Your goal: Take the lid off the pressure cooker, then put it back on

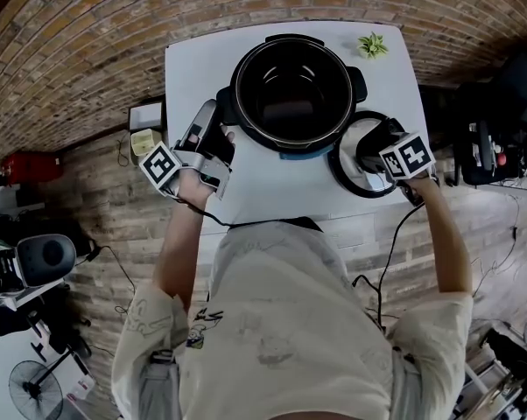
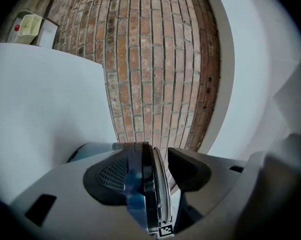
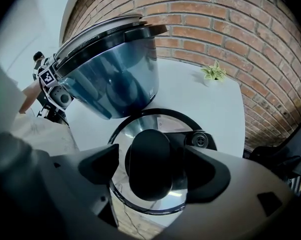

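The blue pressure cooker [image 1: 291, 94] stands open on the white table [image 1: 202, 68], its dark inner pot bare. Its round lid [image 1: 355, 180] lies flat on the table to the cooker's right. My right gripper [image 1: 373, 151] points down over the lid [image 3: 140, 129], jaws open on either side of the black knob [image 3: 149, 154] without pressing on it. My left gripper [image 1: 221, 134] is level at the cooker's left side. In the left gripper view the cooker's rim and handle [image 2: 145, 184] stand edge-on between the open jaws of that gripper [image 2: 155, 166].
A small green plant [image 1: 372, 45] sits at the table's far right corner. The lid lies close to the table's near right edge. A small box [image 1: 146, 116] sits on the brick floor left of the table. Dark gear [image 1: 487, 151] stands to the right.
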The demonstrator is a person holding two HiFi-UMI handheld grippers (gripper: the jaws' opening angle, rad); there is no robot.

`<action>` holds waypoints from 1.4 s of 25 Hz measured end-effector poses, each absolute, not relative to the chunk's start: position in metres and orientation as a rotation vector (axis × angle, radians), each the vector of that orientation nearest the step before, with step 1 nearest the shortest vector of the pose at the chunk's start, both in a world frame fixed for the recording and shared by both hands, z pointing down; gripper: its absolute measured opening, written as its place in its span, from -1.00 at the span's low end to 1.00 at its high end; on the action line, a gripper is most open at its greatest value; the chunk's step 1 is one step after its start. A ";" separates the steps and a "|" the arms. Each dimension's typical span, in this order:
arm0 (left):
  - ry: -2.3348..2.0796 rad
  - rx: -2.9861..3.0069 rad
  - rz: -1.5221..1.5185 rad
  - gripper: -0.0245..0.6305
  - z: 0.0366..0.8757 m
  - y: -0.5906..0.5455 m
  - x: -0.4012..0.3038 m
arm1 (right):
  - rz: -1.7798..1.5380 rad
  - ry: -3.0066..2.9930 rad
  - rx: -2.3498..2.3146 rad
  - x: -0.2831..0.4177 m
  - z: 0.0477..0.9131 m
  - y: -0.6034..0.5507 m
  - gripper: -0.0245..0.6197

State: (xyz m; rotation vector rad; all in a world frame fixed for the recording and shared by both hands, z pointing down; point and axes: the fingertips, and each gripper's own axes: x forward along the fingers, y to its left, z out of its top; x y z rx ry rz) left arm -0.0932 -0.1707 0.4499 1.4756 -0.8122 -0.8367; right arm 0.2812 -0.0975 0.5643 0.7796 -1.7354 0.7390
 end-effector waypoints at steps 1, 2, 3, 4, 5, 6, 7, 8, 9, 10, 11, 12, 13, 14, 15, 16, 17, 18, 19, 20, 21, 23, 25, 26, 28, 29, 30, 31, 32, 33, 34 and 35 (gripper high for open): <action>-0.807 1.478 -0.832 -0.15 0.450 -0.171 -0.091 | 0.736 -1.731 0.772 0.281 0.565 -0.097 0.35; -0.802 1.482 -0.827 -0.15 0.450 -0.171 -0.088 | 0.732 -1.727 0.760 0.280 0.566 -0.095 0.35; -0.797 1.485 -0.821 -0.15 0.449 -0.172 -0.086 | 0.727 -1.723 0.747 0.280 0.568 -0.094 0.35; -0.795 1.487 -0.816 -0.15 0.449 -0.172 -0.084 | 0.720 -1.720 0.736 0.279 0.569 -0.092 0.34; -0.795 1.488 -0.810 -0.15 0.450 -0.173 -0.082 | 0.715 -1.718 0.729 0.278 0.571 -0.092 0.34; -0.797 1.488 -0.806 -0.15 0.450 -0.174 -0.081 | 0.710 -1.718 0.725 0.277 0.572 -0.092 0.32; -0.796 1.486 -0.805 -0.15 0.451 -0.176 -0.079 | 0.704 -1.718 0.724 0.276 0.573 -0.093 0.27; -0.792 1.484 -0.805 -0.15 0.450 -0.176 -0.078 | 0.698 -1.717 0.727 0.276 0.574 -0.094 0.20; -0.788 1.484 -0.802 -0.18 0.451 -0.177 -0.077 | 0.691 -1.714 0.731 0.276 0.575 -0.095 0.13; -0.786 1.487 -0.796 -0.21 0.451 -0.177 -0.075 | 0.684 -1.710 0.735 0.276 0.577 -0.096 0.08; -0.787 1.488 -0.787 -0.26 0.452 -0.177 -0.074 | 0.681 -1.706 0.738 0.277 0.578 -0.098 0.02; -0.791 1.485 -0.777 -0.33 0.454 -0.177 -0.073 | 0.683 -1.704 0.738 0.277 0.578 -0.098 0.00; -0.798 1.478 -0.768 -0.40 0.456 -0.177 -0.073 | 0.689 -1.702 0.737 0.277 0.578 -0.098 0.00; -0.803 1.472 -0.760 -0.49 0.457 -0.177 -0.073 | 0.693 -1.701 0.735 0.276 0.578 -0.098 -0.01; -0.806 1.471 -0.755 -0.50 0.457 -0.177 -0.073 | 0.694 -1.698 0.734 0.276 0.578 -0.098 -0.01; -0.807 1.478 -0.750 -0.52 0.456 -0.177 -0.073 | 0.692 -1.692 0.733 0.276 0.579 -0.098 -0.01; -0.809 1.488 -0.746 -0.56 0.455 -0.177 -0.073 | 0.688 -1.680 0.731 0.276 0.580 -0.098 -0.01; -0.809 1.496 -0.742 -0.59 0.454 -0.177 -0.073 | 0.684 -1.666 0.727 0.277 0.581 -0.098 -0.01; -0.808 1.500 -0.743 -0.61 0.453 -0.177 -0.073 | 0.681 -1.650 0.721 0.277 0.582 -0.098 -0.01; -0.803 1.501 -0.747 -0.62 0.452 -0.177 -0.072 | 0.681 -1.637 0.714 0.277 0.583 -0.098 -0.01; -0.799 1.501 -0.751 -0.64 0.452 -0.177 -0.072 | 0.685 -1.629 0.710 0.278 0.584 -0.098 -0.01; -0.795 1.501 -0.760 -0.68 0.451 -0.178 -0.072 | 0.695 -1.628 0.711 0.279 0.584 -0.098 -0.01; -0.789 1.497 -0.772 -0.69 0.450 -0.178 -0.072 | 0.703 -1.636 0.718 0.278 0.584 -0.098 -0.02; -0.784 1.495 -0.777 -0.70 0.450 -0.178 -0.072 | 0.704 -1.640 0.720 0.278 0.584 -0.098 -0.02; -0.778 1.493 -0.778 -0.70 0.451 -0.178 -0.071 | 0.700 -1.637 0.712 0.279 0.585 -0.096 -0.02; -0.775 1.491 -0.777 -0.71 0.451 -0.178 -0.071 | 0.692 -1.630 0.701 0.281 0.585 -0.095 -0.02; -0.773 1.489 -0.776 -0.71 0.451 -0.178 -0.071 | 0.685 -1.624 0.689 0.282 0.584 -0.095 -0.02; -0.770 1.487 -0.777 -0.71 0.450 -0.178 -0.071 | 0.683 -1.620 0.682 0.283 0.582 -0.094 -0.02; -0.768 1.484 -0.778 -0.71 0.450 -0.178 -0.071 | 0.688 -1.620 0.682 0.284 0.579 -0.094 -0.02; -0.767 1.481 -0.780 -0.71 0.450 -0.177 -0.071 | 0.696 -1.625 0.687 0.285 0.575 -0.094 -0.02; -0.766 1.478 -0.782 -0.71 0.450 -0.177 -0.072 | 0.705 -1.633 0.694 0.286 0.569 -0.094 -0.02; -0.766 1.475 -0.784 -0.71 0.450 -0.177 -0.072 | 0.711 -1.641 0.702 0.287 0.562 -0.094 -0.02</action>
